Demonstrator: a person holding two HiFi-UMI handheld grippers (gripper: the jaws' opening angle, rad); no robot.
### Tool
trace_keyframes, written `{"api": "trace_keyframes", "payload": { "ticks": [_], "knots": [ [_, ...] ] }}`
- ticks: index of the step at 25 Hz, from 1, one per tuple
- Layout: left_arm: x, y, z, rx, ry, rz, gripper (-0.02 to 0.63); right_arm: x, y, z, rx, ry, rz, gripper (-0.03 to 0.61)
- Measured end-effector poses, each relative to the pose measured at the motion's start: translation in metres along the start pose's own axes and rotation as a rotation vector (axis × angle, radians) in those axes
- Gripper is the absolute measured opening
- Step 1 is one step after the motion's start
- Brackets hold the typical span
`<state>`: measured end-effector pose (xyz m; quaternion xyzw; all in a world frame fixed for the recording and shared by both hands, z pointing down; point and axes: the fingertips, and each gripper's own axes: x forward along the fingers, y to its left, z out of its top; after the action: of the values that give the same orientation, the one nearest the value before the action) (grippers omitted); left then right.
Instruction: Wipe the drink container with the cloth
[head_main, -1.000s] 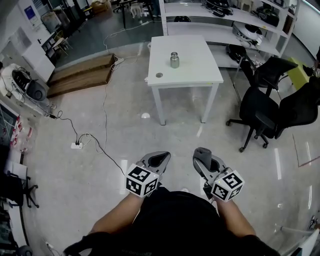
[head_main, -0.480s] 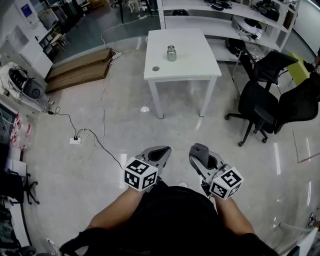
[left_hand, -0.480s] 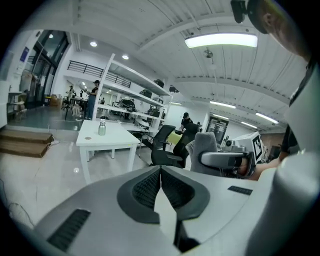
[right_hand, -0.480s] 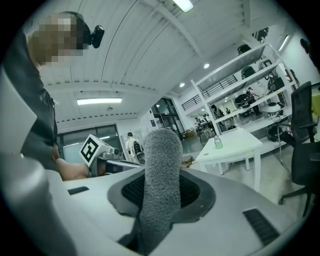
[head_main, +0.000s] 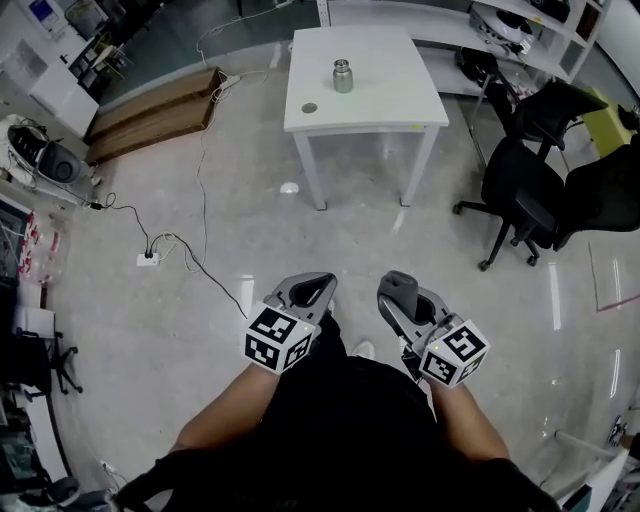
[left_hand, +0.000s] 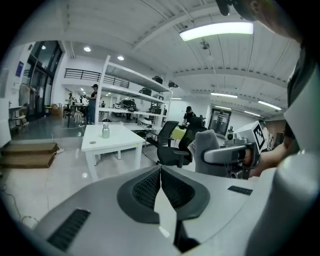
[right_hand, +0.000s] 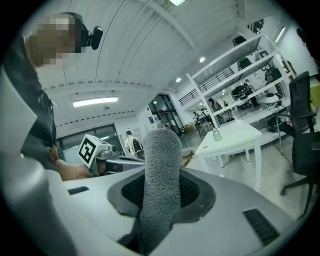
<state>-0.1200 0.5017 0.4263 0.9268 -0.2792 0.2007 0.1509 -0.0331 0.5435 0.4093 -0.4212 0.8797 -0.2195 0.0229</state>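
A small metal drink container (head_main: 343, 76) stands on a white table (head_main: 390, 100) far ahead, also seen in the left gripper view (left_hand: 105, 131) and the right gripper view (right_hand: 216, 134). Its loose cap (head_main: 309, 108) lies on the table to its left. My left gripper (head_main: 312, 288) hangs close to my body, shut and empty, its pads (left_hand: 150, 187) pressed together. My right gripper (head_main: 400, 290) is beside it, shut on a grey folded cloth (right_hand: 160, 175) that sticks up between its jaws; the same cloth (left_hand: 212, 150) shows in the left gripper view. Both grippers are far from the table.
Two black office chairs (head_main: 545, 170) stand right of the table. A cable (head_main: 195, 270) runs across the floor to a power strip (head_main: 148, 259) at left. Wooden pallets (head_main: 150, 115) lie left of the table, shelves (head_main: 470, 25) behind it.
The view has shifted so the table sits slightly higher in the frame. Both grippers stay close to my body, the right still holding the cloth.
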Motion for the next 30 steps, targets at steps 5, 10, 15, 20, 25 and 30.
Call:
{"api": "trace_keyframes", "payload": {
  "ticks": [5, 10, 15, 20, 25, 30],
  "knots": [
    [0.021, 0.010, -0.005, -0.134, 0.009, -0.065, 0.018, 0.011, -0.019, -0.004, 0.037, 0.021, -0.030, 0.098],
    [0.045, 0.053, 0.008, -0.201, -0.007, -0.060, 0.018, 0.030, -0.052, 0.003, 0.056, 0.040, -0.096, 0.098],
    [0.068, 0.087, 0.044, -0.093, -0.031, -0.070, 0.018, 0.067, -0.088, 0.021, 0.074, 0.068, -0.137, 0.098],
    [0.090, 0.137, 0.071, -0.092, -0.046, -0.070, 0.018, 0.119, -0.113, 0.049, 0.057, 0.104, -0.142, 0.098],
    [0.109, 0.189, 0.098, -0.140, -0.072, -0.073, 0.018, 0.166, -0.134, 0.087, 0.023, 0.098, -0.146, 0.098],
    [0.117, 0.229, 0.115, -0.068, -0.062, -0.098, 0.018, 0.208, -0.147, 0.102, 0.025, 0.077, -0.165, 0.098]
  ]
}}
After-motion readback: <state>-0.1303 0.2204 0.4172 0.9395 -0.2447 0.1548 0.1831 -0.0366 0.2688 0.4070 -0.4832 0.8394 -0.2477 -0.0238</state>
